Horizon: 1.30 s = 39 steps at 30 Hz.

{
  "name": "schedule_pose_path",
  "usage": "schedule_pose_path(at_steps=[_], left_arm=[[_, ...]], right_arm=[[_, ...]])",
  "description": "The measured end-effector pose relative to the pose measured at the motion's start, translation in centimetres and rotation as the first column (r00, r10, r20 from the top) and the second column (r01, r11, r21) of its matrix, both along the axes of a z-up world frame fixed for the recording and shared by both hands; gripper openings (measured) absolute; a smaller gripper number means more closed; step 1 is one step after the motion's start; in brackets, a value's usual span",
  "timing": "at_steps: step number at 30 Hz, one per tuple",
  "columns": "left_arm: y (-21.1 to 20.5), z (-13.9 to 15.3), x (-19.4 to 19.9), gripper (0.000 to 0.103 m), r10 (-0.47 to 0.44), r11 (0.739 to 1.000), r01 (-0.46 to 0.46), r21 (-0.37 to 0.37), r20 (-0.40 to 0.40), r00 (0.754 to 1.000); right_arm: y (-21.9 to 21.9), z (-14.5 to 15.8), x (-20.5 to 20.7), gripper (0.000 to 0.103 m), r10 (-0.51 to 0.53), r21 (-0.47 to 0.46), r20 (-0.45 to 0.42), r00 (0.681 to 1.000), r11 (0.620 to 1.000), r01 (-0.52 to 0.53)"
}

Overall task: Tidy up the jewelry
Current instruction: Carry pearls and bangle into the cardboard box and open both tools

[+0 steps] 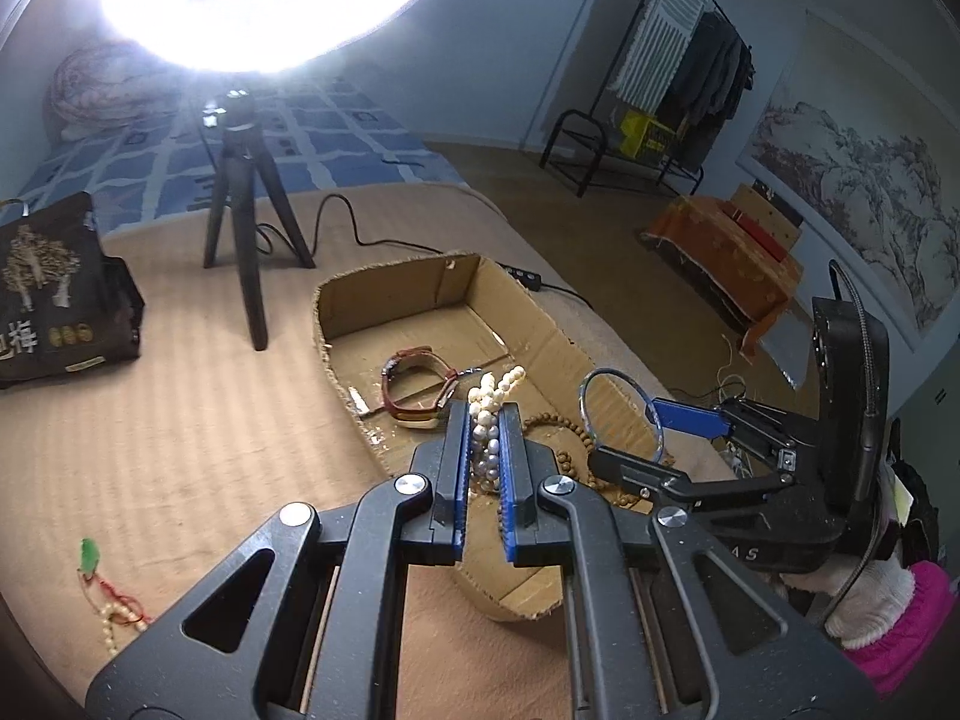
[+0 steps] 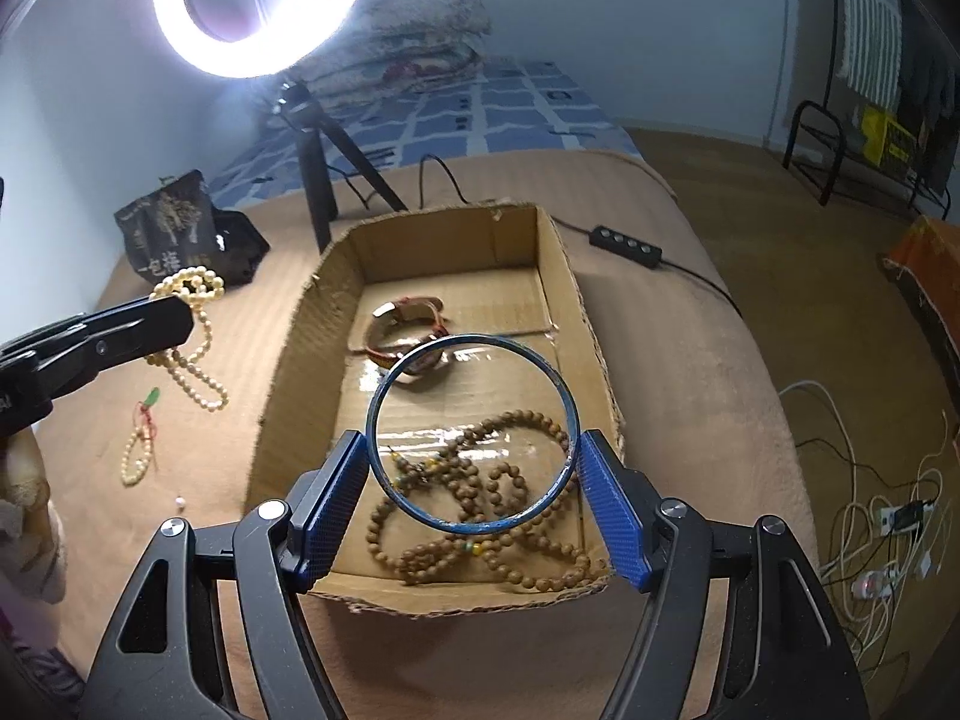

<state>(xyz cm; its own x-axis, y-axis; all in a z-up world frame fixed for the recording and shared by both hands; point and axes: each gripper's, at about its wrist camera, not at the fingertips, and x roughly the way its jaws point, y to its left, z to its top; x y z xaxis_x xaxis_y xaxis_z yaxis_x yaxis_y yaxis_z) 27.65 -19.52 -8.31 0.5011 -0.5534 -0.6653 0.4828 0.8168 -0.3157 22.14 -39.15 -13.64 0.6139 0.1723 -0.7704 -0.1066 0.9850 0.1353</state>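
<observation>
Blue, stiff and light, the bangle (image 2: 473,433) sits clamped across its width in the right hand-held gripper (image 2: 474,504), above the cardboard box (image 2: 288,360) at its 6 o'clock end. It looks slick; squeezing opposite rims suits it. The left hand-held gripper (image 1: 485,456) pinches the limp pearl strand (image 1: 489,420), which dangles loosely.

Right hand-held gripper (image 2: 474,462) around blue bangle (image 2: 473,433) above cardboard box (image 2: 288,360)

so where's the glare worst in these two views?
Left wrist view: the ring light blows out the whole top, hazing the tripod head. Right wrist view: the light is smaller, and shiny tape on the cardboard box floor reflects it.
</observation>
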Motion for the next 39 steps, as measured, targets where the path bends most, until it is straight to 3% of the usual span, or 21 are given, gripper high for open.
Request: schedule_pose_path(at_steps=[16,19,21,39], left_arm=[[-1.7,-2.0,1.2,0.007,0.006,0.999,-0.003,0.054,-0.064,0.998],[-1.6,-2.0,1.2,0.018,0.007,0.999,-0.003,0.052,-0.066,0.998],[-1.6,-1.8,1.2,0.039,0.006,0.999,-0.003,0.048,-0.065,0.998],[1.7,0.9,-0.6,0.039,0.052,0.997,-0.051,0.06,-0.007,0.999]], right_arm=[[0.5,-1.7,0.4,0.071,0.004,-0.049,-0.04,0.999,0.999,-0.006],[0.3,-1.5,0.4,0.071,-0.003,-0.041,-0.035,0.999,0.999,0.001],[0.3,-1.4,0.4,0.072,-0.009,-0.038,-0.031,0.999,0.999,0.007],[1.2,0.3,-0.7,0.072,-0.013,-0.041,-0.003,1.0,0.999,0.013]])
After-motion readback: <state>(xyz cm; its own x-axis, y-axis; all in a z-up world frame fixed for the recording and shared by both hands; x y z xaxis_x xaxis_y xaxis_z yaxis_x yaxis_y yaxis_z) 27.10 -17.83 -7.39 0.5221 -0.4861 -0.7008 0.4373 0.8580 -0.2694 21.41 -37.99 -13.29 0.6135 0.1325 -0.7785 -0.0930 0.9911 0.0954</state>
